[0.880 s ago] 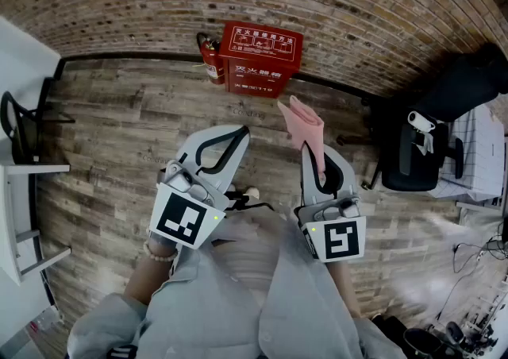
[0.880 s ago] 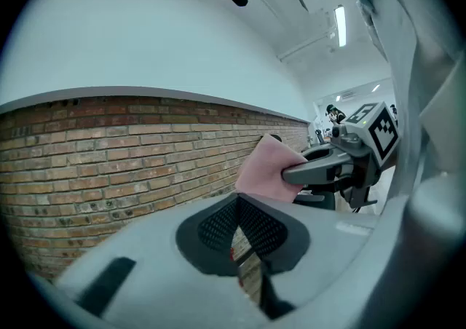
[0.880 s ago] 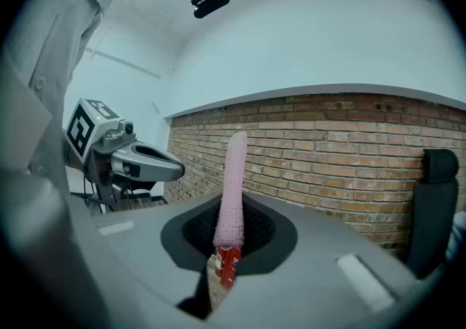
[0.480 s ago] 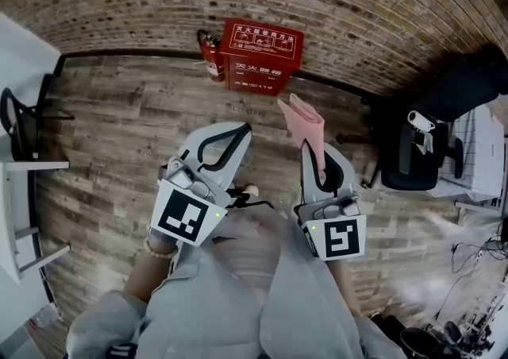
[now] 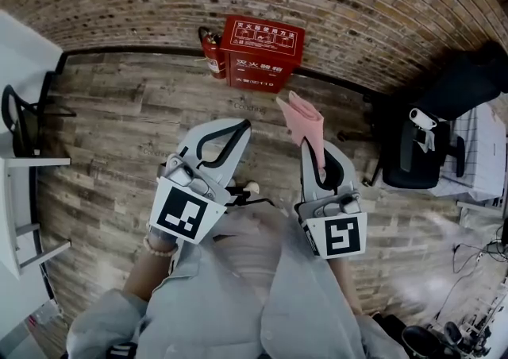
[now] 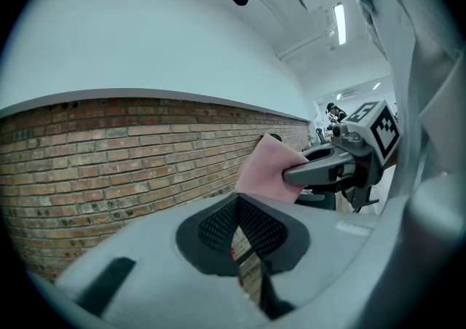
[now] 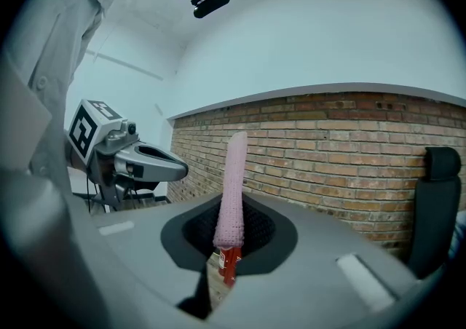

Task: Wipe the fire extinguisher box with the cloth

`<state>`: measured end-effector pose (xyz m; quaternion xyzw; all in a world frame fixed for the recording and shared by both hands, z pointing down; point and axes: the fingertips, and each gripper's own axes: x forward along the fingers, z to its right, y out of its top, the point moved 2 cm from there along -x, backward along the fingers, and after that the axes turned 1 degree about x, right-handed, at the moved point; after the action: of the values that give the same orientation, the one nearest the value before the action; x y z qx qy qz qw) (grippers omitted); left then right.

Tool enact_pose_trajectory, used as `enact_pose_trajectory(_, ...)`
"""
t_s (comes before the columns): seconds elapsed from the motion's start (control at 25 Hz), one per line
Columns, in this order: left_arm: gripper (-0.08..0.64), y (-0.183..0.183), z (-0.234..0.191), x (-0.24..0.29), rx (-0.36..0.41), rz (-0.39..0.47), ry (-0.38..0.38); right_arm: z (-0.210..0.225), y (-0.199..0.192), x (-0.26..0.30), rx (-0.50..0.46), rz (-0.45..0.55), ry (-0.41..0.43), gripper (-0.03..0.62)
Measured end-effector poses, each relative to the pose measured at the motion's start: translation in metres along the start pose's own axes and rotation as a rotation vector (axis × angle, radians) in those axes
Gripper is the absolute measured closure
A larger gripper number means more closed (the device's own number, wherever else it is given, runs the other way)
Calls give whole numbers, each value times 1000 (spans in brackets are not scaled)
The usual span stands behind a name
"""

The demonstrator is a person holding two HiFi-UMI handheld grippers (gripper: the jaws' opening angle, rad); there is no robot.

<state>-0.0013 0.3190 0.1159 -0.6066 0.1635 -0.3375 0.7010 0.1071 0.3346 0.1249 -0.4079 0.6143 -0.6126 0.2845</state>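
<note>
The red fire extinguisher box (image 5: pixel 262 54) stands on the wooden floor against the brick wall, with a red extinguisher (image 5: pixel 213 55) at its left side. My right gripper (image 5: pixel 308 143) is shut on a pink cloth (image 5: pixel 304 121), which sticks up past its tips and hangs short of the box. The cloth (image 7: pixel 231 189) stands edge-on between the jaws in the right gripper view, and a bit of the red box (image 7: pixel 229 266) shows below it. My left gripper (image 5: pixel 236 130) is shut and holds nothing, level with the right one. From the left gripper view, the cloth (image 6: pixel 266 169) shows broadside.
A black office chair (image 5: pixel 417 151) stands to the right of the box. A white desk (image 5: pixel 20 159) and a dark chair (image 5: pixel 24 119) sit at the left edge. The brick wall (image 5: pixel 357 16) runs behind the box. Cables (image 5: pixel 476 262) lie at lower right.
Nothing has been gripped or let go. The box sits slightly higher in the view, and both grippers keep nearly the same pose.
</note>
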Motion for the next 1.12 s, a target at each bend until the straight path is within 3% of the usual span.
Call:
enact_pose_trajectory(0.36, 569, 8, 12, 0, -30, -2, 56, 9, -5, -16, 13, 7, 32, 575)
enact_pose_trajectory(0.64, 569, 9, 24, 1, -185, 11, 112, 20, -5, -30, -11, 24, 51, 575)
enact_pose_trajectory(1.12, 569, 6, 20, 15, -162, 23, 108, 28, -18, -23, -2, 11, 46, 575)
